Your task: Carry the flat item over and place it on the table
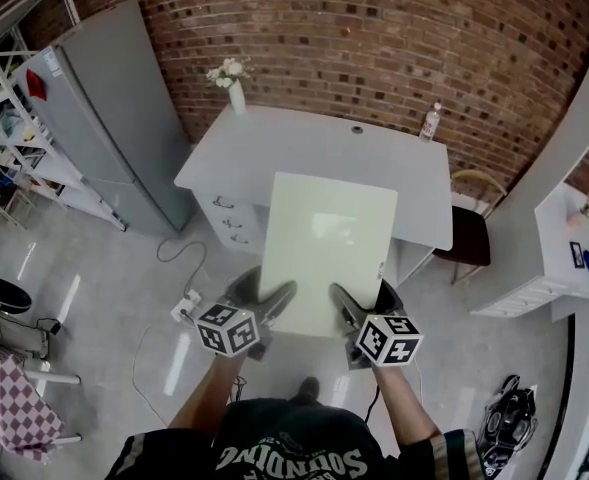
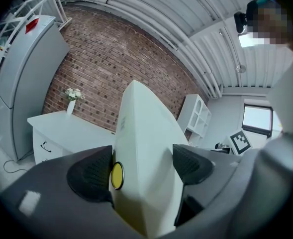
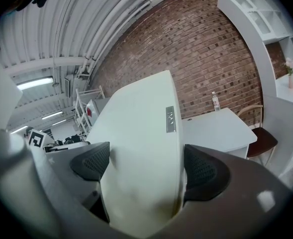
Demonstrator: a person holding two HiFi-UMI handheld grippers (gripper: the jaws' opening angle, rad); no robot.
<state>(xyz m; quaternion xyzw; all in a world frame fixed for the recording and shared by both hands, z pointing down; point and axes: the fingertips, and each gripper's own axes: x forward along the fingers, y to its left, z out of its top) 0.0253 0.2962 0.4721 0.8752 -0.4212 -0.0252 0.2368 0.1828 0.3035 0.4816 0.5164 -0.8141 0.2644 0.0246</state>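
Left tool: clamped on the near edge of the pale flat panel, toward its left corner; one pad on each face.
Right tool: clamped on the same edge, toward the right corner; jaws narrow, filled by the panel.
Panel position: straight out ahead of both tools, roughly level, resting on nothing; far edge toward the white counter.
Handling (judged): stiff, no sag visible along the unsupported span. Probably light for its size, but long leverage from a one-edge hold. Smooth faces, likely slippery under the pads; corners likely to mark if dropped.
Hold: near corners, tools well apart, to resist twist. Small grey strip on the right edge just beyond the right tool; best kept clear of the pads.
Counter: smooth, bare in the middle; vase of flowers far left, bottle far right.
Room: brick wall beyond the counter; grey refrigerator off left; chair off right; glossy floor below, power strip beside the left tool.
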